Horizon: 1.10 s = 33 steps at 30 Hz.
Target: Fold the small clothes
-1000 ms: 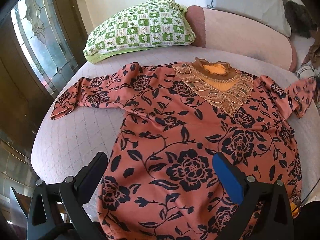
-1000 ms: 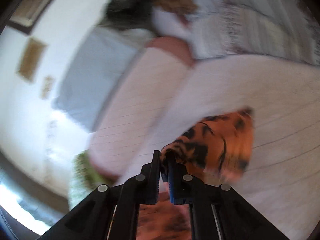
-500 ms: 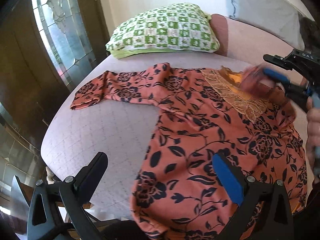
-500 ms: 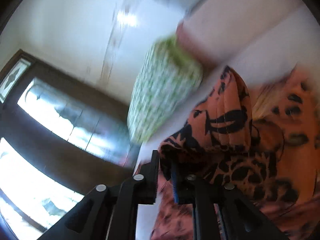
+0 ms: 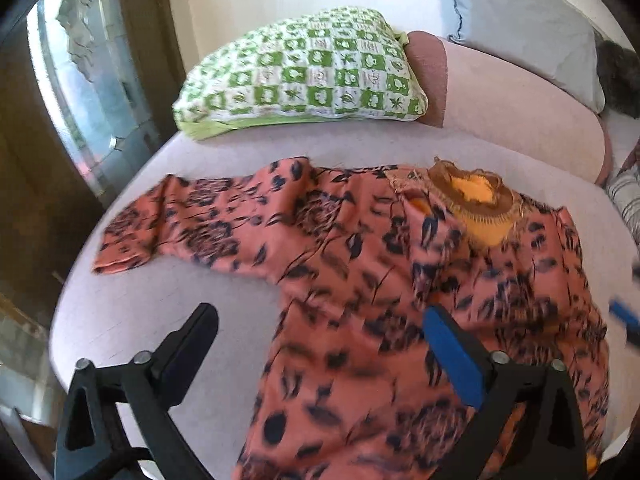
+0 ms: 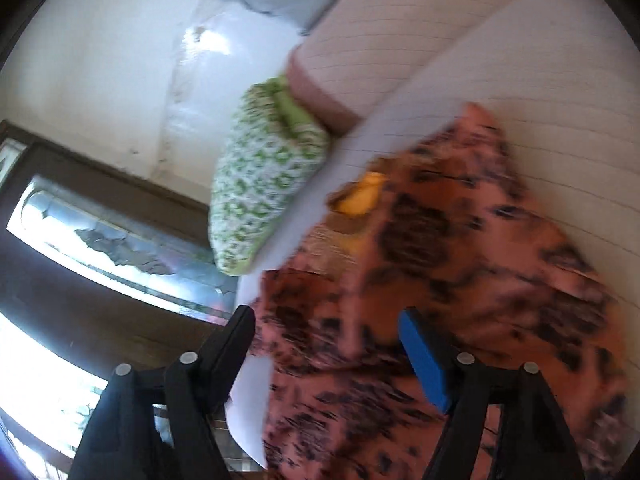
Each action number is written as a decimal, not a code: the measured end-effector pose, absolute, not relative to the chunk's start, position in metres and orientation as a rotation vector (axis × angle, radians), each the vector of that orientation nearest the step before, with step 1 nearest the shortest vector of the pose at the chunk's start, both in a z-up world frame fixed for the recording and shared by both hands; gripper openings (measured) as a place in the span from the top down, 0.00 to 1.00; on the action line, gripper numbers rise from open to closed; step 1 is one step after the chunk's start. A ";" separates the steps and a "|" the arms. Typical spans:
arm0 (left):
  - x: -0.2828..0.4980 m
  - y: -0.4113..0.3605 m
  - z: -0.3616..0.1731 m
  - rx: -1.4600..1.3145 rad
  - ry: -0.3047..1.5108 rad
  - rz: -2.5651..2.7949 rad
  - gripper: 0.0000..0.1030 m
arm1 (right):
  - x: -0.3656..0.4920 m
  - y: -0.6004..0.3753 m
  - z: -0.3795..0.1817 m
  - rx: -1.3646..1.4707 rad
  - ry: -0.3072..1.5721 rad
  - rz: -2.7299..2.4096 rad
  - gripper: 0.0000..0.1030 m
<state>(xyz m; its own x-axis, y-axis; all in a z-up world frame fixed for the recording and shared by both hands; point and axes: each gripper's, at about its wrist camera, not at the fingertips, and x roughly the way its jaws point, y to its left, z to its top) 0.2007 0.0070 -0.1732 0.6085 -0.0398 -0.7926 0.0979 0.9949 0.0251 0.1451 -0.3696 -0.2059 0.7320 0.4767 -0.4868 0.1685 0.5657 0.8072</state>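
Observation:
A salmon-pink top with a dark flower print (image 5: 360, 288) and an orange-and-brown neckline (image 5: 478, 200) lies spread on a pale pink bed (image 5: 152, 320). Its left sleeve (image 5: 168, 224) stretches out toward the window; its right sleeve lies folded in over the chest. My left gripper (image 5: 320, 336) is open and empty above the top's lower left side. My right gripper (image 6: 326, 334) is open and empty above the same top (image 6: 460, 280); its blue pad shows at the right edge of the left wrist view (image 5: 624, 320).
A green-and-white checked pillow (image 5: 304, 80) lies at the head of the bed, next to a pink bolster (image 5: 508, 100) and a grey pillow (image 5: 528, 28). A glazed wooden door (image 5: 80, 80) stands left of the bed. Striped cloth (image 5: 628, 196) lies at the right edge.
My right gripper, shut on the right sleeve before, carried it across over the chest and has let go; it is now open. My left gripper stayed open and shifted slightly.

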 end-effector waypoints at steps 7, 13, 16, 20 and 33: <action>0.245 -0.033 -0.168 -0.016 0.919 -0.128 0.10 | 0.150 -0.397 -0.236 0.926 0.821 0.125 0.28; 0.279 -0.073 -0.207 0.102 1.020 -0.068 0.20 | 0.156 -0.427 -0.258 1.045 0.800 0.130 0.50; 0.292 -0.071 -0.229 0.099 1.107 -0.092 0.86 | 0.167 -0.430 -0.268 1.043 0.828 0.101 0.69; 0.300 -0.058 -0.225 0.058 1.089 -0.115 0.87 | 0.179 -0.431 -0.280 0.994 0.871 0.045 0.71; 0.322 0.001 -0.198 0.100 0.999 -0.023 0.71 | 0.178 -0.441 -0.274 0.983 0.799 -0.001 0.71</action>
<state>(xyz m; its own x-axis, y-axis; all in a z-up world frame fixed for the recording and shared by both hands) 0.3224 0.0013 -0.1983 0.5416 0.0267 -0.8402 0.0648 0.9952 0.0733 0.1780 -0.4415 -0.2736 0.7215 0.3419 -0.6021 0.3435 0.5782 0.7400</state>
